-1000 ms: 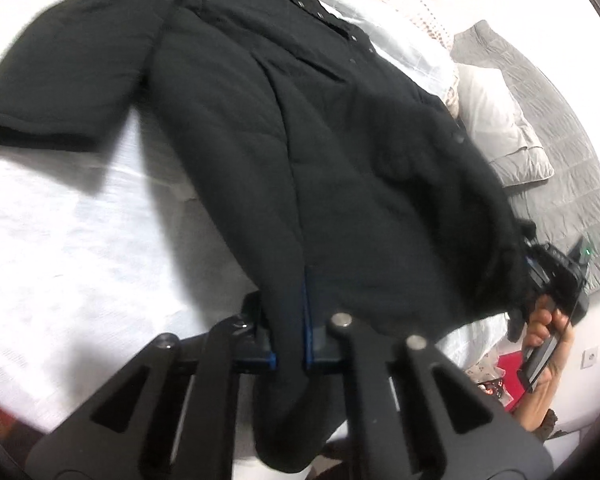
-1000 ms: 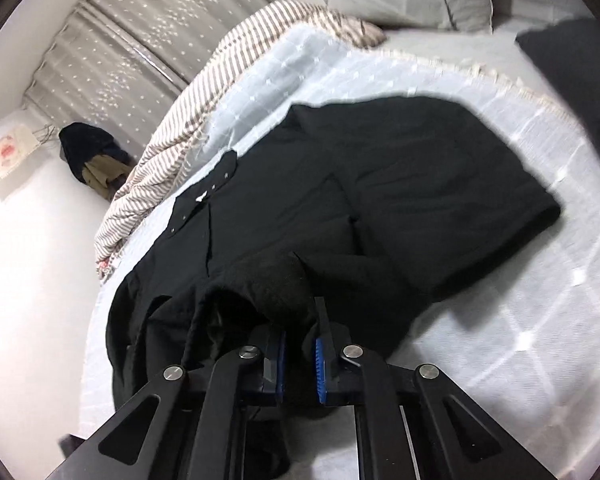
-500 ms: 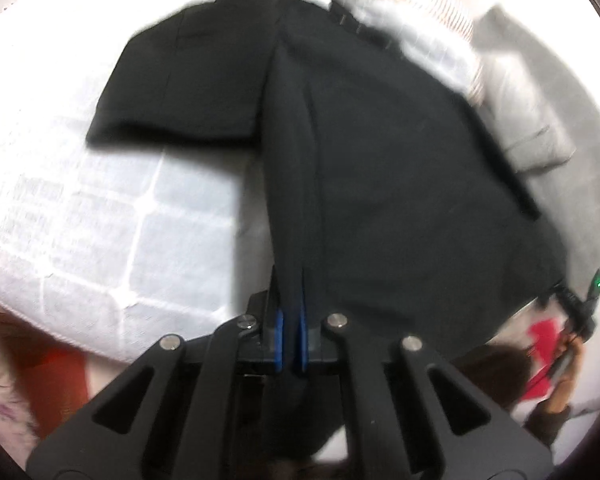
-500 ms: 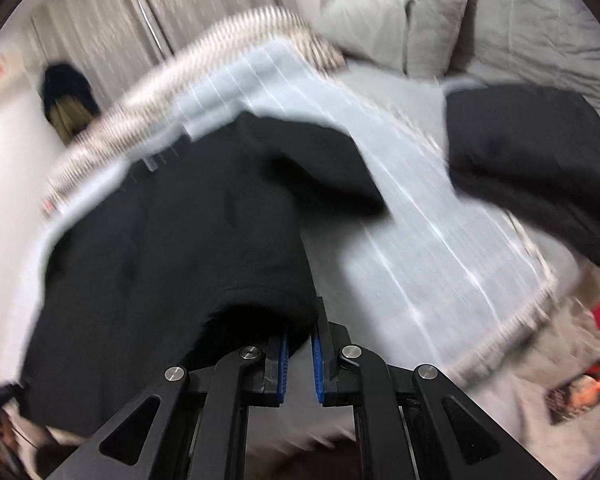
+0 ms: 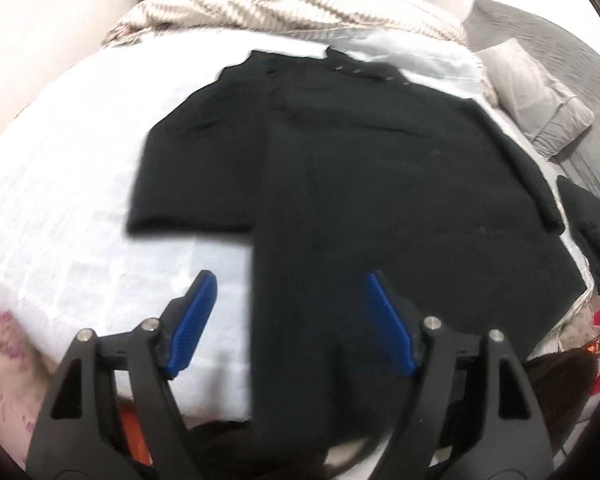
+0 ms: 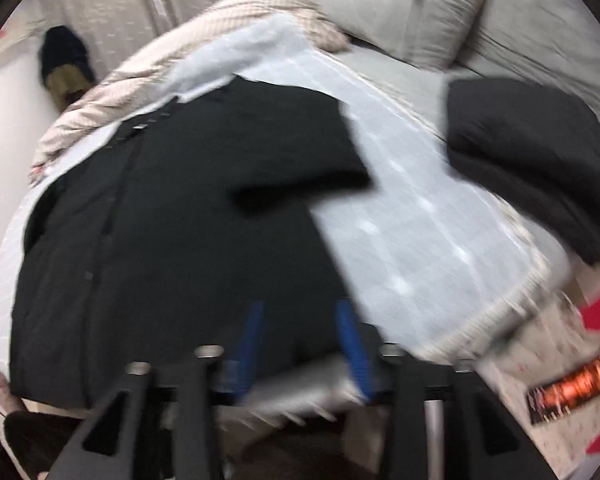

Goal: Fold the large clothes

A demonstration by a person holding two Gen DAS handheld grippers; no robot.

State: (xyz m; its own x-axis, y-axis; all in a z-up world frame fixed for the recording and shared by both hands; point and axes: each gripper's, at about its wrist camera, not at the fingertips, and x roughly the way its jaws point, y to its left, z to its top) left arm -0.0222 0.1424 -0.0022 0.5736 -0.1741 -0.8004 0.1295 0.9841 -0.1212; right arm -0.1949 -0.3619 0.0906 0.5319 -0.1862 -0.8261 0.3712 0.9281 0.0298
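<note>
**Both grippers let go – black shirt now spread flat on bed**

Left gripper (image 5: 286, 318): jaws opening, blue pads (image 5: 192, 320) well apart, nothing pinched btw them. The hem of the black shirt (image 5: 360, 200) lies below/btw the pads but they don't press on it. Right gripper (image 6: 300, 340): jaws opening too, pads apart, dark cloth seen btw them, not clamped as far as the blurred pic shows.

Where it is: shirt lies face up on the white quilted bedspread (image 5: 60, 184), collar + button placket toward the striped blanket (image 5: 284, 8) at the far side, short sleeves out to either side, bottom hem at the near bed edge just under the grippers. A 2nd dark garment (image 6: 528, 152) sits apart on the grey bedding, near the pillow (image 6: 408, 8).

Meaning for task (my read): lay-out step done, garment flat & ready; actual folding not yet begun – next prob a regrip at a sleeve or side edge to fold inward.

Vs earlier frames: 1 s ago both sets of pads were tight on the hem w/ the cloth bunched and skewed; half a sec ago still clamped, shirt being pulled straight. Now pads are off and the shirt looks squarer and smoother, both sleeves flat. Both views blurred, so fine wrinkles can't be judged
</note>
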